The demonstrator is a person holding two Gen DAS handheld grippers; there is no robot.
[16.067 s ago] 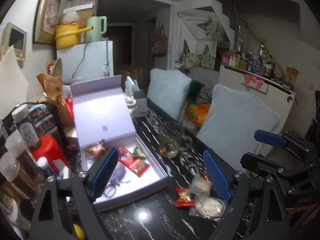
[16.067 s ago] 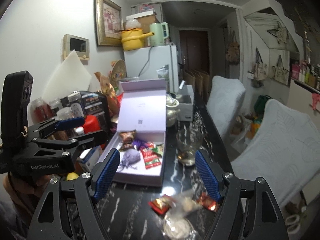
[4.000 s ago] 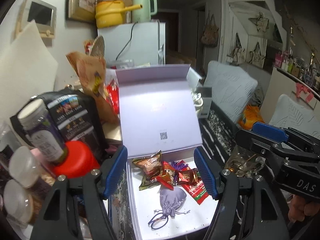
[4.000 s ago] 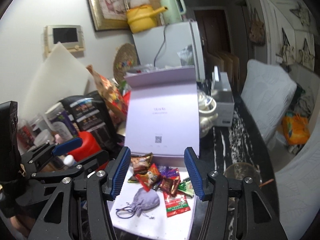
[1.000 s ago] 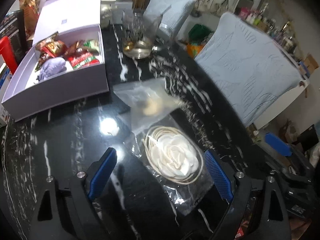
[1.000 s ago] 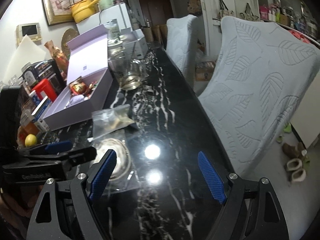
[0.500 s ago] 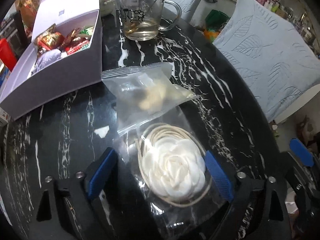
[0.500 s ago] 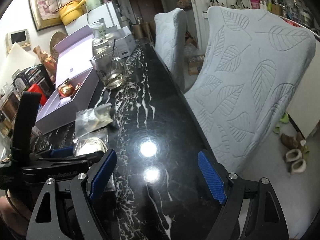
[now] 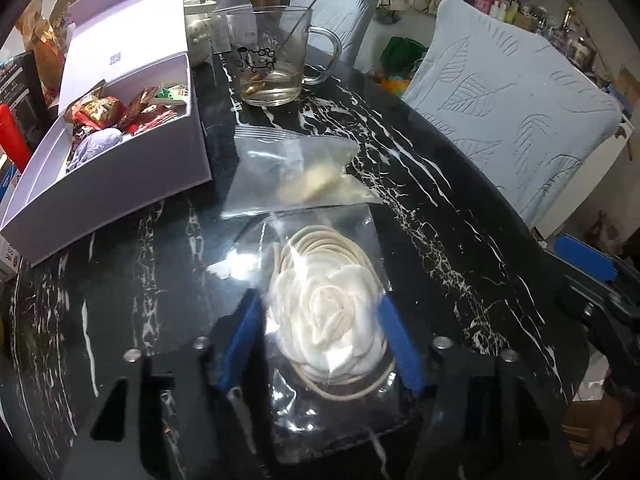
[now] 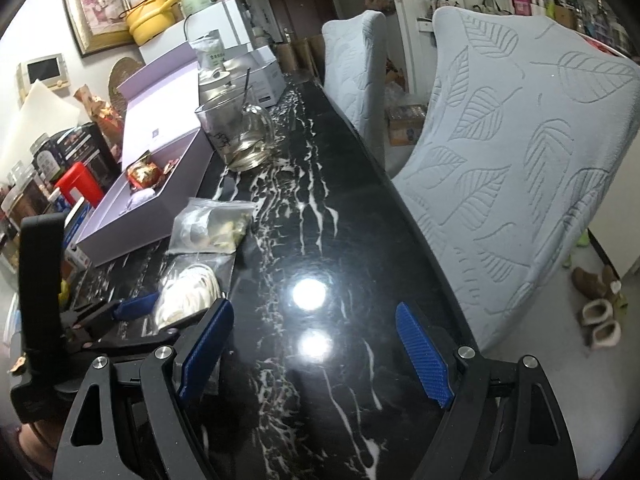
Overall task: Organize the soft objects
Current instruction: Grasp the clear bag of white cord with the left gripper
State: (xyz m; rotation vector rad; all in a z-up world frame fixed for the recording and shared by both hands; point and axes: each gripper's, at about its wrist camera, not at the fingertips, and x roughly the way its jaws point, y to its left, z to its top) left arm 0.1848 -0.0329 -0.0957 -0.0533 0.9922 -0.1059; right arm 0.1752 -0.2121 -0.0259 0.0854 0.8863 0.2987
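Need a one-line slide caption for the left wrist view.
Left claw, just closing, straddles the bagged white fabric flower on the black marble table.
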